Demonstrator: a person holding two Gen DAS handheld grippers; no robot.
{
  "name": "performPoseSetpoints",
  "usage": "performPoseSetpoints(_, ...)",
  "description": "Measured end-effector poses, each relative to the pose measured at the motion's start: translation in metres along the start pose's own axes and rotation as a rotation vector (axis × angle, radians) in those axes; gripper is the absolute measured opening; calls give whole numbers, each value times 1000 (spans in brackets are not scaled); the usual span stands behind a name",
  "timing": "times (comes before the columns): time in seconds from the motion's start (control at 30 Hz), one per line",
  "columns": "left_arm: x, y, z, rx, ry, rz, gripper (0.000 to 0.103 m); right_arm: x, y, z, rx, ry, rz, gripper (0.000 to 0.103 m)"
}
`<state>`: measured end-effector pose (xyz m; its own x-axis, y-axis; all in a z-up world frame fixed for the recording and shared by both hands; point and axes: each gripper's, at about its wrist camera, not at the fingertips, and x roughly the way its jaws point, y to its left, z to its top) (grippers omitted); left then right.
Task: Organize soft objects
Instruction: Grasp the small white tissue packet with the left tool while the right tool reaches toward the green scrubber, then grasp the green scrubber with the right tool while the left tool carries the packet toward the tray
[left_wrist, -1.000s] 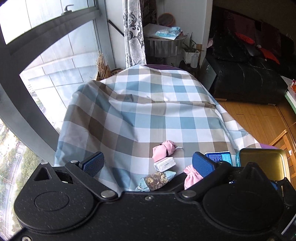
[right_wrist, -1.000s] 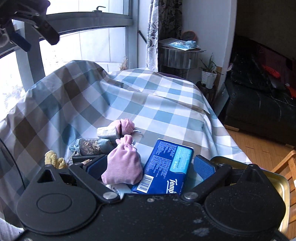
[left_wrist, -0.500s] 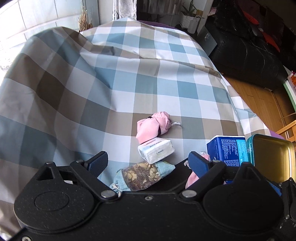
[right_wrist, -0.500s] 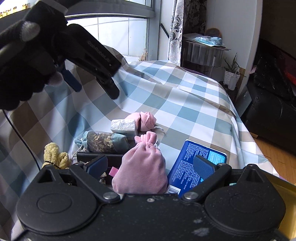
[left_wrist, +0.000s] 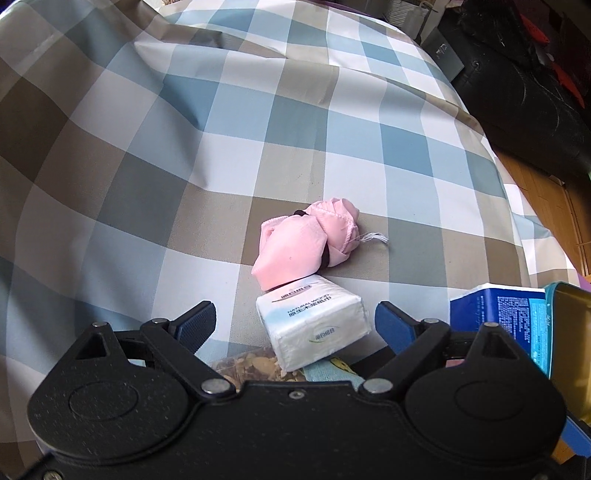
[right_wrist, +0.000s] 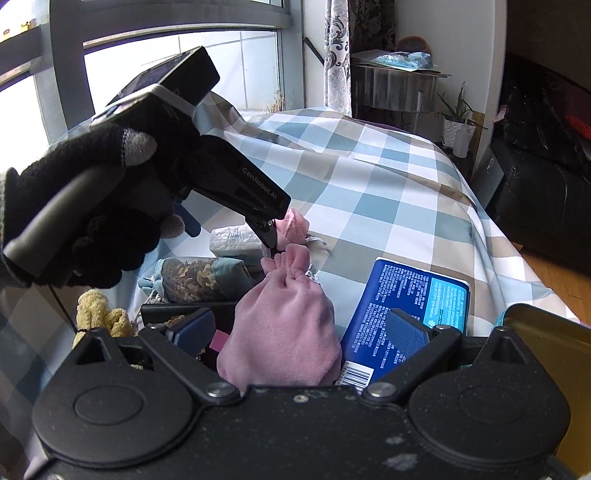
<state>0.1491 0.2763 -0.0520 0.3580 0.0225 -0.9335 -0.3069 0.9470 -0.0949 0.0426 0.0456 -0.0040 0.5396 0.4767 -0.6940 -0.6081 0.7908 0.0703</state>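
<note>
A white tissue pack (left_wrist: 314, 325) lies on the checked cloth (left_wrist: 184, 155). My left gripper (left_wrist: 295, 321) points down over it, jaws open on either side, pads clear of the pack. Just beyond rests a folded pink cloth (left_wrist: 306, 243). A see-through sachet of dried flowers (left_wrist: 255, 363) lies under the gripper body. In the right wrist view a mauve velvet pouch (right_wrist: 284, 325) sits between the open fingers of my right gripper (right_wrist: 301, 330), untouched by the pads. A gloved hand (right_wrist: 85, 221) holds the left gripper (right_wrist: 229, 232) over the tissue pack (right_wrist: 236, 240).
A blue tissue packet (right_wrist: 410, 306) lies right of the pouch, beside a gold tin (right_wrist: 546, 339). At the left sit a yellow knitted piece (right_wrist: 99, 314) and the sachet (right_wrist: 199, 277). A black sofa (right_wrist: 546, 184) and wooden floor lie beyond the cloth's right edge.
The left gripper has dropped and tilted down over the white tissue pack, its jaws a little narrower. The right gripper has sunk slightly toward the mauve pouch.
</note>
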Motion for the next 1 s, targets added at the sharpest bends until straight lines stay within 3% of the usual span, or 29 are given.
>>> performPoseSetpoints(0.2,13,-2,-2,-27,13,-5,86,-24,-20,-10,61,0,-41,99)
performPoseSetpoints(0.43,24,-1,-9,-39,53,-46,60,-46,-56,-36,116,120,-111,99)
performPoseSetpoints(0.47,25,0,-9,-43,55,-51,60,-47,-60,-41,123,146,-115,99)
performPoseSetpoints(0.73,10,-2,-15,10,-12,-17,50,-27,-54,-72,92,309,-149,96)
performPoseSetpoints(1.0,-34,4,-21,19,-118,-39,49,14,-53,-76,180,420,-104,91)
